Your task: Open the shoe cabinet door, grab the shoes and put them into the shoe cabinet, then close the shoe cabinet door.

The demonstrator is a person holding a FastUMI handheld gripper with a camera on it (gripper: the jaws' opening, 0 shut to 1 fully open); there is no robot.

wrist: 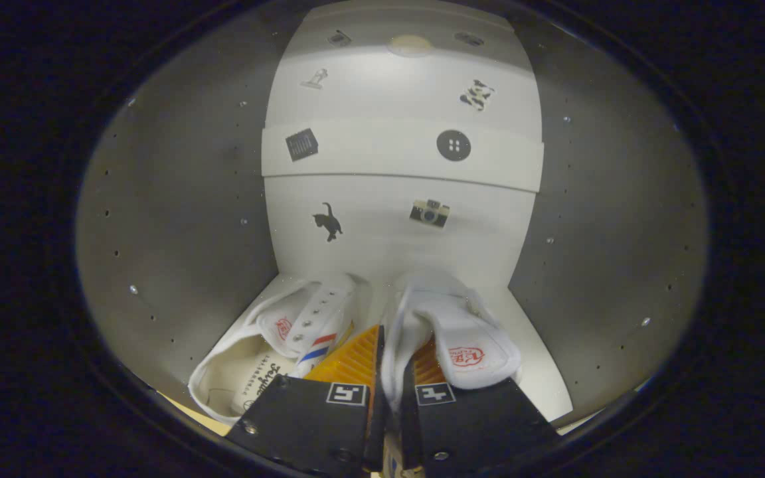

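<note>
Two white canvas shoes stand side by side on the white floor of the shoe cabinet (542, 372), toes toward its back wall. My gripper (392, 362) reaches into the cabinet and is shut on the inner side wall of the right shoe (469, 332), which rises between the fingertips. The left shoe (276, 345), with a red and blue stripe on its side, lies just beside the left finger (356, 362) and seems to touch it. Its opening faces me. The cabinet door is out of sight.
The cabinet's grey side walls (183, 219) with rows of small holes close in on both sides. The white back wall (382, 232) carries several small stickers. A white shelf (396, 156) crosses the cabinet above the shoes.
</note>
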